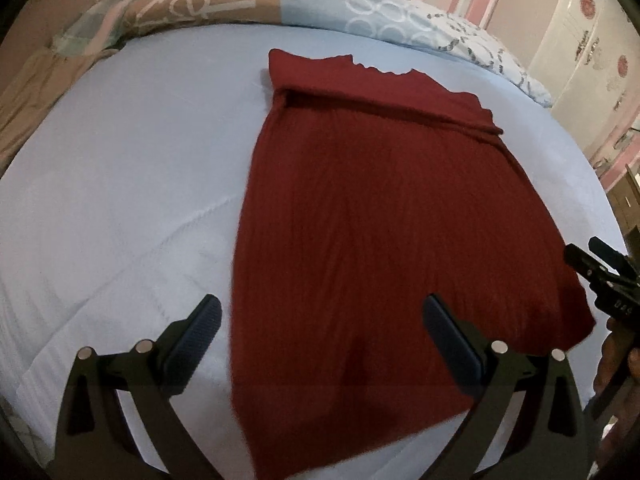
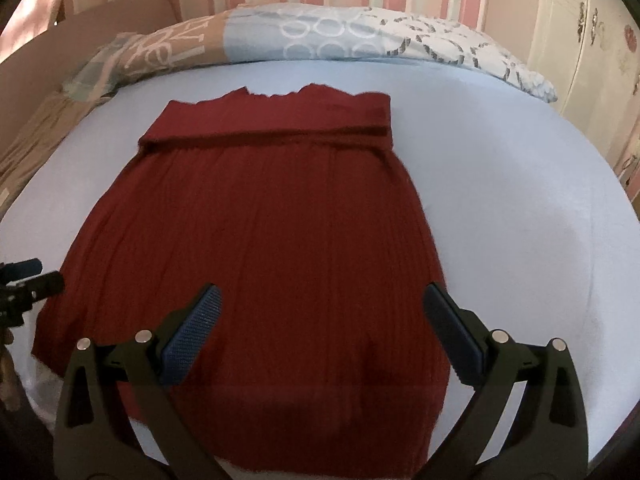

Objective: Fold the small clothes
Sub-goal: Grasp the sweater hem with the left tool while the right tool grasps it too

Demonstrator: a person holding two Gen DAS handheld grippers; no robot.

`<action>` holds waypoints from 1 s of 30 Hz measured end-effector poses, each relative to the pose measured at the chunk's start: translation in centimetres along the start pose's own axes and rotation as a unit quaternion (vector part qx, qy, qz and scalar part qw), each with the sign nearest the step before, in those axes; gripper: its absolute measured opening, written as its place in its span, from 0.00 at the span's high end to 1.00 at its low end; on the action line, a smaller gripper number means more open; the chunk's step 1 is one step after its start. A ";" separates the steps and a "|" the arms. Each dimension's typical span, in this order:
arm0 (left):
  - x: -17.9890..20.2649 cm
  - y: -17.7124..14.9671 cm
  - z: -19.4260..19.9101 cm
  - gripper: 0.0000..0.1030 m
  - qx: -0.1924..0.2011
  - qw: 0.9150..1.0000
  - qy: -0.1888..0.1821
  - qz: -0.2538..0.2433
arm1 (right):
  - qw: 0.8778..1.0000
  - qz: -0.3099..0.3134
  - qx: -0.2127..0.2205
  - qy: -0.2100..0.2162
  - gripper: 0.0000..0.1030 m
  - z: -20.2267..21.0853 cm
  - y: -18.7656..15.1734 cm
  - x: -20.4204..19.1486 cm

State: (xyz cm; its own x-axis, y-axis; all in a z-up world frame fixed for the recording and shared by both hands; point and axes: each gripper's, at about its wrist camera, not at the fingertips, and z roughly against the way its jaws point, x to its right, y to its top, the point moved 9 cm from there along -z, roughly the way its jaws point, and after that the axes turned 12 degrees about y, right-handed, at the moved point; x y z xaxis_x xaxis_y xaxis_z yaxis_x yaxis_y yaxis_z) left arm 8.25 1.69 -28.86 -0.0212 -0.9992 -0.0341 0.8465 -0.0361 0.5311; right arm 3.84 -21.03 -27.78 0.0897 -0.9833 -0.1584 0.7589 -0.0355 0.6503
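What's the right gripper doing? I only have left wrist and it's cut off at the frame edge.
Observer: Right gripper is open, with nothing between its fingers.
Operator: Is it over the garment?
Observer: Partly. Its left finger is over the garment, near the right edge. Its right finger is over bare sheet.

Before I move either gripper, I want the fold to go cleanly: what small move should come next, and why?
Probably lower both open grippers onto the near hem of the red garment. It lies flat on the blue sheet, its far end already folded over. The left gripper and right gripper hold nothing above that edge, so gripping the near corners seems next.
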 end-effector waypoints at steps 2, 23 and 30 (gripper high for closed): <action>-0.4 -1.0 0.5 0.02 0.009 1.000 0.009 -0.008 | 1.000 -0.002 0.002 -0.002 0.03 0.6 -1.2 0.2; -1.1 -7.7 -1.4 0.02 -0.039 0.999 -0.027 0.016 | 1.000 -0.024 0.004 0.002 0.03 2.7 -4.4 1.6; -0.5 -7.1 -1.1 0.29 -0.049 0.999 -0.016 0.013 | 1.000 -0.023 0.000 -0.014 0.03 2.9 -4.5 2.0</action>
State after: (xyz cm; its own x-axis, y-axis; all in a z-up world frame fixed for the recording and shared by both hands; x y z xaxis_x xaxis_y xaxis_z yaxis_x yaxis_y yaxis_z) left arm 2.83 2.49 -33.53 -0.0140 -0.9999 0.0077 0.8951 -0.0091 0.4457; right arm -1.21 -23.36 -28.87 0.0367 -0.9851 -0.1678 0.7615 -0.0812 0.6431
